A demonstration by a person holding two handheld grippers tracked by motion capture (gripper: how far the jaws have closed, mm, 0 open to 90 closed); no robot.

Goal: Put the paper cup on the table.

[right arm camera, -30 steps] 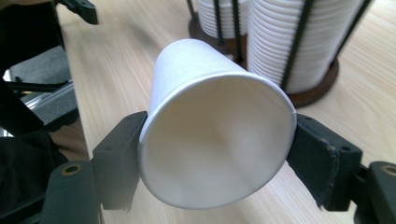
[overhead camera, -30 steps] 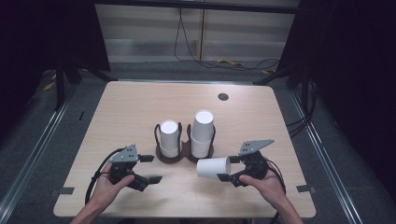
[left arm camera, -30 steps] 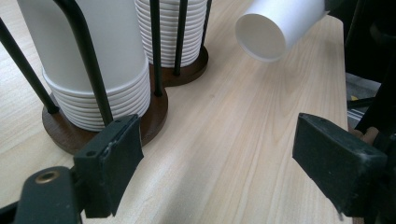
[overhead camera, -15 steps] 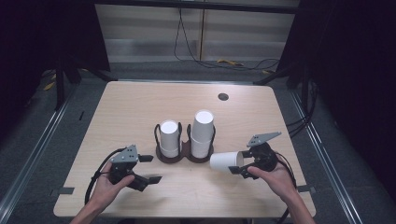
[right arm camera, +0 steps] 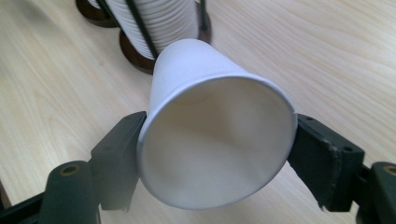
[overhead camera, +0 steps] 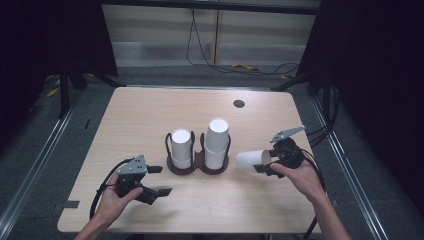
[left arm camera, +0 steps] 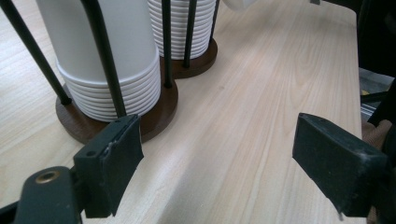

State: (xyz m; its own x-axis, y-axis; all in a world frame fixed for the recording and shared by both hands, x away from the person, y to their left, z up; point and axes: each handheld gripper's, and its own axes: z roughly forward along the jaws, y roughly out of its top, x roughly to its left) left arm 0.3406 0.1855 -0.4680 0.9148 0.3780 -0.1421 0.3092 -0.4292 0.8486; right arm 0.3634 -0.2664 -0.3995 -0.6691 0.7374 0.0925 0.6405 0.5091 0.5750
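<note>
From the high view we see a pale wooden table [overhead camera: 150, 115] with a dark two-ring wire cup holder [overhead camera: 197, 165] near its middle, holding two stacks of white paper cups upside down: a shorter left stack [overhead camera: 181, 148] and a taller right stack [overhead camera: 217, 141]. A small dark round disc [overhead camera: 239, 103] lies on the tabletop well beyond the holder. At lower left, a person's left hand [overhead camera: 114, 200] holds the left gripper [overhead camera: 159, 180] low over the table, its jaws spread wide with nothing between them, pointing right toward the holder's base. At right, the right hand [overhead camera: 299, 176] holds the right gripper [overhead camera: 261, 162], which pinches a single white paper cup [overhead camera: 250, 161] lying sideways, its closed end toward the holder and just beside the taller stack.

In the left gripper view we look along the parted black jaws at bare wood grain. The nearer cup stack [left arm camera: 112, 56] stands inside black wire uprights on a round dark brown base [left arm camera: 154, 112], with the second stack [left arm camera: 184, 28] behind it.

In the right gripper view we face the open mouth of the single cup [right arm camera: 215, 144], its rim squeezed slightly oval between the two black jaws pressing on either side. Behind it stands one stack in the holder [right arm camera: 154, 23].
</note>
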